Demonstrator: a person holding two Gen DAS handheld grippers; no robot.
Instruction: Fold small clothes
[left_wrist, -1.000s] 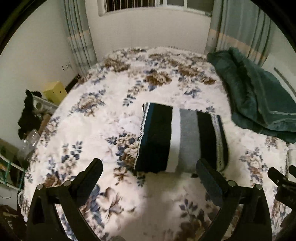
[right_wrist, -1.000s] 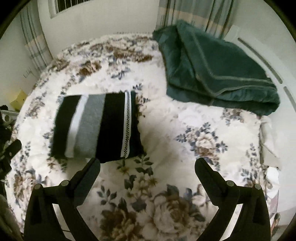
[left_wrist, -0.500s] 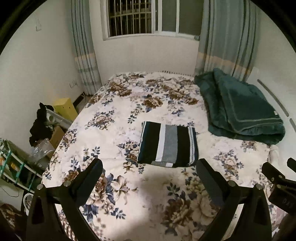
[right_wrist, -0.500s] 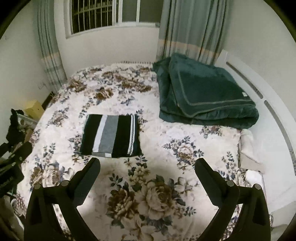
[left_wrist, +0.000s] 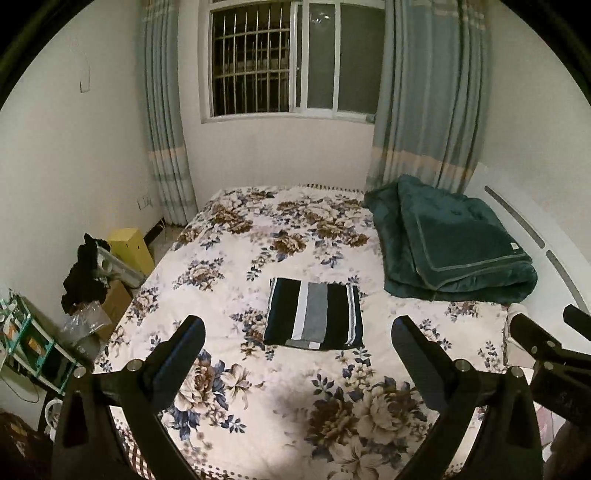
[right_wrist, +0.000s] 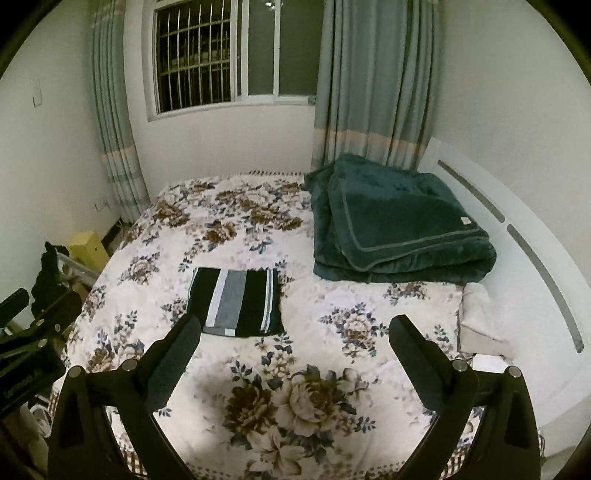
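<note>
Striped garment (left_wrist: 314, 314) lies folded flat, mid floral bedspread (left_wrist: 236, 291), w/ nothing touching it. Your left gripper (left_wrist: 297, 343) and right gripper (right_wrist: 295, 341) both hang above the bed's near end, fingers spread wide, gripping nothing. Folded green blanket (right_wrist: 399, 229) sits near the garment's right, by the headboard (right_wrist: 524, 258).

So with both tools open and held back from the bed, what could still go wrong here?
The striped garment lies folded, but a grey-and-white layer pokes out at its near edge, so the fold may count as untidy. Both the left tool and right tool are open and empty; any re-approach could drag the stack across the soft floral bedspread.
</note>
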